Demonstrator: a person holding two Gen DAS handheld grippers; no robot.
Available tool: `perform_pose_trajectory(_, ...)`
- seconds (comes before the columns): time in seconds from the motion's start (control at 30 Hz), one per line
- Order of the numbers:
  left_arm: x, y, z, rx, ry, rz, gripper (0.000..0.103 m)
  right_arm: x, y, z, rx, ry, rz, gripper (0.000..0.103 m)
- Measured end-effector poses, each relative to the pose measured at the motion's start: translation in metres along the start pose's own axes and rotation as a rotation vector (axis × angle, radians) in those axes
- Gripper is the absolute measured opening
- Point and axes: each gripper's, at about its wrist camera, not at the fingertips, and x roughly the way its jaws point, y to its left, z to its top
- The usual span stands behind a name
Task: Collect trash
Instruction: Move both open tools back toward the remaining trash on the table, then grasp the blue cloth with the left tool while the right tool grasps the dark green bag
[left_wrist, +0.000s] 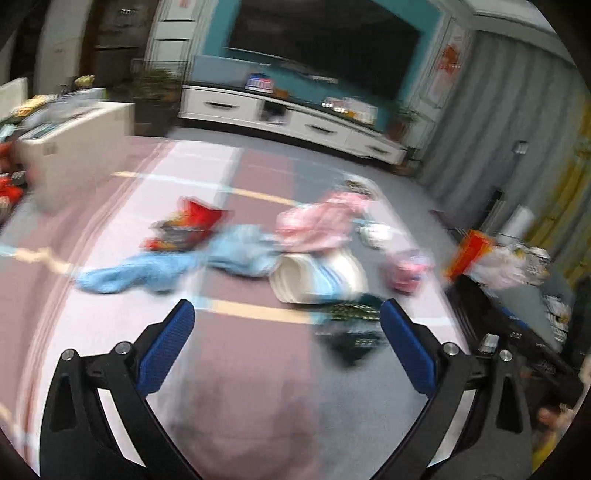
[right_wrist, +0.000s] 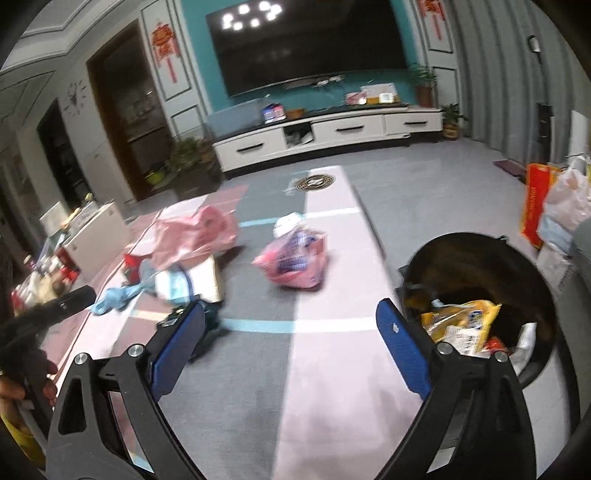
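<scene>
Both tongs stood wide apart and empty: my left gripper (left_wrist: 287, 314) and right gripper (right_wrist: 291, 321) over the striped pink-grey mat (right_wrist: 325, 387). Pink plastic wrapper (right_wrist: 291, 258) lay far ahead; black round bin (right_wrist: 480, 295) sat right.

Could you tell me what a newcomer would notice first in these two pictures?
Probably the litter strewn over the striped mat: a pink plastic bag mid-floor and a blue cloth further left. Next, the black trash bin at the right, already holding a yellow wrapper.
</scene>
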Motion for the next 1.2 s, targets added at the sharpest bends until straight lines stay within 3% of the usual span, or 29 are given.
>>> perform_pose_trajectory(0.07, 0.002, 0.020, 0.003, 0.009, -0.010, 0.098, 0.100, 0.007, 0.010, -0.003, -0.010, 0.020, 0.012, 0.092)
perform_pose_trajectory(0.27, 0.020, 0.064, 0.010, -0.015, 0.036, 0.216, 0.100, 0.035, 0.045, -0.008, -0.065, 0.084, 0.043, 0.092)
perform_pose_trajectory(0.43, 0.044, 0.070, 0.016, 0.053, 0.074, 0.224, 0.100, 0.054, 0.069, -0.013, -0.093, 0.124, 0.069, 0.092)
perform_pose_trajectory(0.57, 0.057, 0.070, 0.023, 0.136, 0.042, 0.261, 0.100, 0.064, 0.081, -0.015, -0.101, 0.133, 0.074, 0.092)
perform_pose_trajectory(0.73, 0.075, 0.085, 0.028, 0.088, 0.069, 0.254, 0.099, 0.076, 0.084, -0.015, -0.067, 0.146, 0.074, 0.092)
perform_pose_trajectory(0.8, 0.079, 0.085, 0.028, 0.082, 0.074, 0.235, 0.095, 0.081, 0.083, -0.013, -0.050, 0.152, 0.072, 0.092)
perform_pose_trajectory(0.97, 0.092, 0.081, 0.023, 0.072, 0.136, 0.199, 0.055, 0.092, 0.084, -0.014, -0.030, 0.167, 0.074, 0.092)
perform_pose_trajectory(1.2, 0.081, 0.068, 0.015, 0.112, 0.174, 0.219, 0.044, 0.093, 0.084, -0.014, -0.026, 0.170, 0.083, 0.092)
